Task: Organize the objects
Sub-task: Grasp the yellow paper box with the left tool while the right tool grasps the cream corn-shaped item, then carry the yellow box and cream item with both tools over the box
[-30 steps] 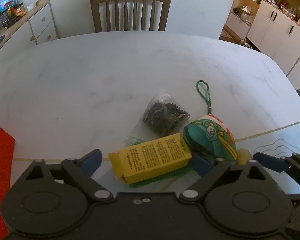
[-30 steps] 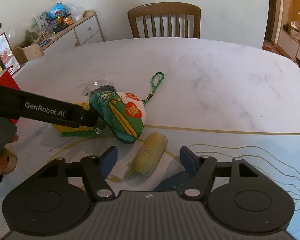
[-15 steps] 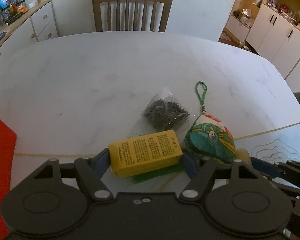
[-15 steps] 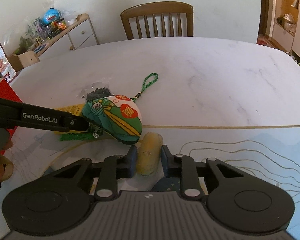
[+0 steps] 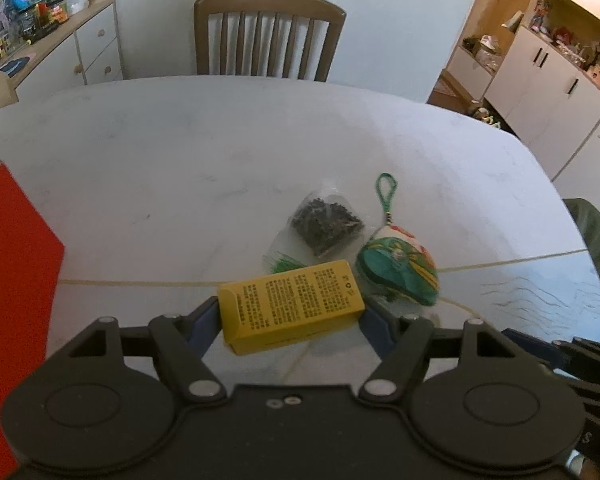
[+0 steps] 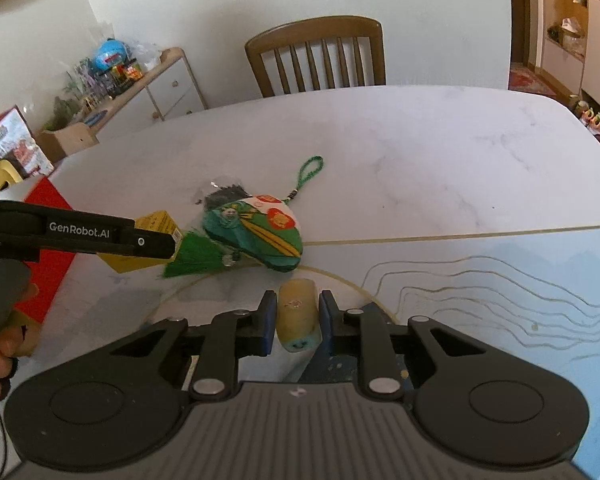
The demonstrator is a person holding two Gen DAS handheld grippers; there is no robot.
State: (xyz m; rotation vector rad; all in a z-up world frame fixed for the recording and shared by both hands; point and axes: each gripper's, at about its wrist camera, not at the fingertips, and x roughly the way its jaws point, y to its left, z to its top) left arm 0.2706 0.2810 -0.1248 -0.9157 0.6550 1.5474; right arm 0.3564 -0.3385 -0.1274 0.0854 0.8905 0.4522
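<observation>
On the marble bench [image 5: 220, 152], left gripper [image 5: 291, 314] is clamped on a yellow box [image 5: 291, 306], blue fingers [image 5: 204, 322] pressing both short ends; box sits crosswise, printed face up, looks lifted a bit off the bench, can't tell for sure. Right gripper [image 6: 298, 316] is clenched on a pale yellow roll-shaped item [image 6: 297, 312], pads against both its sides, item pointing away from the camera. Green pouch [image 6: 256, 236] with red-white patches lies on the bench just beyond both grippers, green cord loop [image 6: 310, 170] trailing away, green tassel [image 6: 194, 258] beside it toward the box. Clear bag of dark bits [image 5: 326, 226] lies just behind the box, touching the pouch or nearly. Red box [image 5: 12, 280] at the left edge. Chair [image 5: 266, 36] at the far side. A hand [image 6: 2, 344] grips the left handle.
</observation>
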